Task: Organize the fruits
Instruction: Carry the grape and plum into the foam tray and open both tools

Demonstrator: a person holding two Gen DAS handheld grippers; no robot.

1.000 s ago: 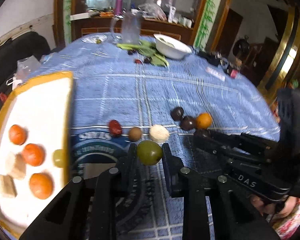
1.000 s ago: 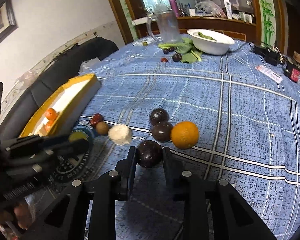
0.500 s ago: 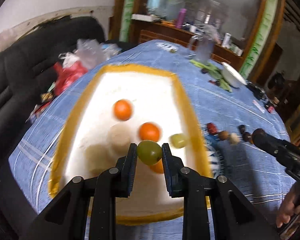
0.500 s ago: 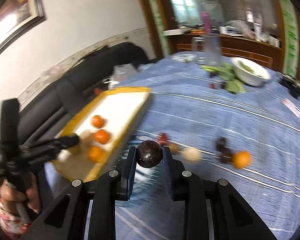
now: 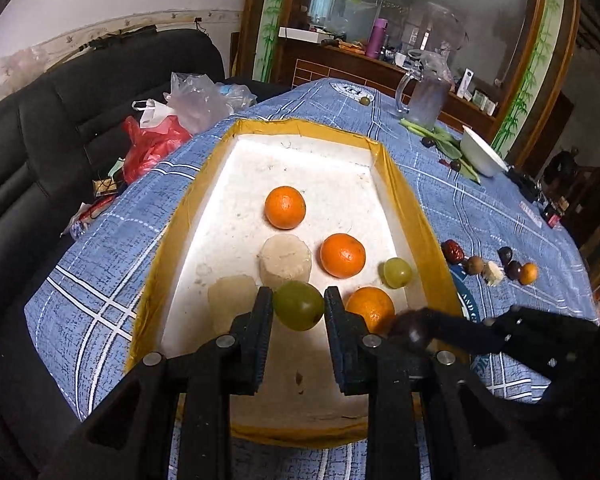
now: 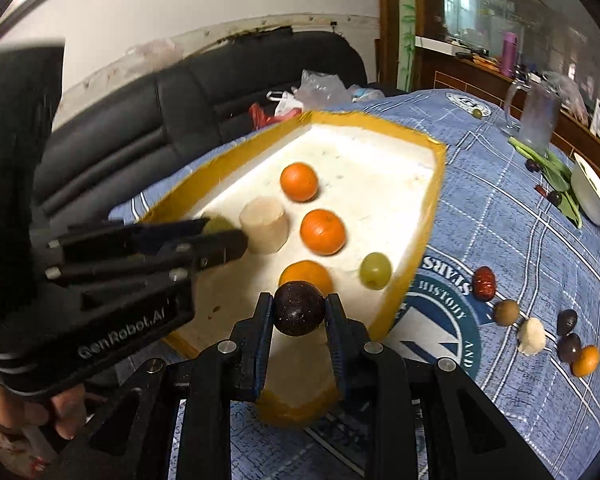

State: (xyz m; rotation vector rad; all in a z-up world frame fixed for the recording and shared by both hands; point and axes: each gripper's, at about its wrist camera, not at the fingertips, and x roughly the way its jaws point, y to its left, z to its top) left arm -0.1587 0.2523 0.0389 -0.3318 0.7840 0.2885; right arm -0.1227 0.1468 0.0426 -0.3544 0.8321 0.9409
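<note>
Left gripper clamps a round smooth green fruit across its middle, over the white foam tray with yellow taped rim; right gripper pinches a dark purple round fruit above the tray's near corner. Both look light, firm, slick-skinned, prone to rolling; grip at the equator, gently.
</note>
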